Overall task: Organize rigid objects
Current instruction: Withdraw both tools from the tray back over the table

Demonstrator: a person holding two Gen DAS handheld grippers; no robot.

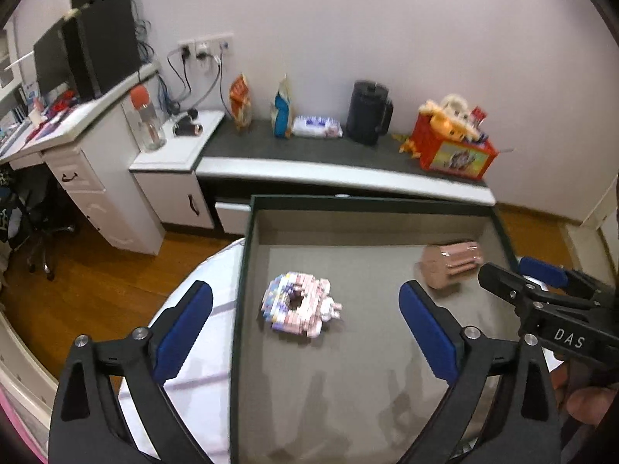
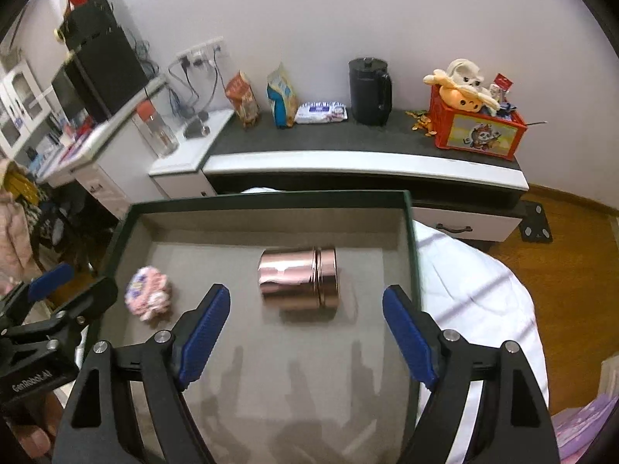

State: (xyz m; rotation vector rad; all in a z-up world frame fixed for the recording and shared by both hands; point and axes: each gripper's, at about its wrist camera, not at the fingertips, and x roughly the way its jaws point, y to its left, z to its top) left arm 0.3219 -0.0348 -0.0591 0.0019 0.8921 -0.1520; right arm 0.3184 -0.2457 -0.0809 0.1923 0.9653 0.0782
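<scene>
A pink metal tin [image 2: 298, 282] lies on its side near the middle-right of the grey floor of a green-rimmed tray [image 2: 411, 232], and a pink-and-white block-built ring [image 1: 298, 306] lies flat toward the tray's left, well apart from it. Both things look placed, so the sorting seems well along. The right gripper [image 2: 305, 332] hovers above the tin with its jaws spread wide, empty; the left gripper [image 1: 305, 328] hangs over the block ring, likewise wide apart and holding nothing. Any next grasp calls for a drop straight down between the tray walls. Behind, a low cabinet [image 2: 348, 162] carries a black jug [image 2: 369, 91], snack bags and a red toy crate [image 2: 477, 131]; none of it intrudes
</scene>
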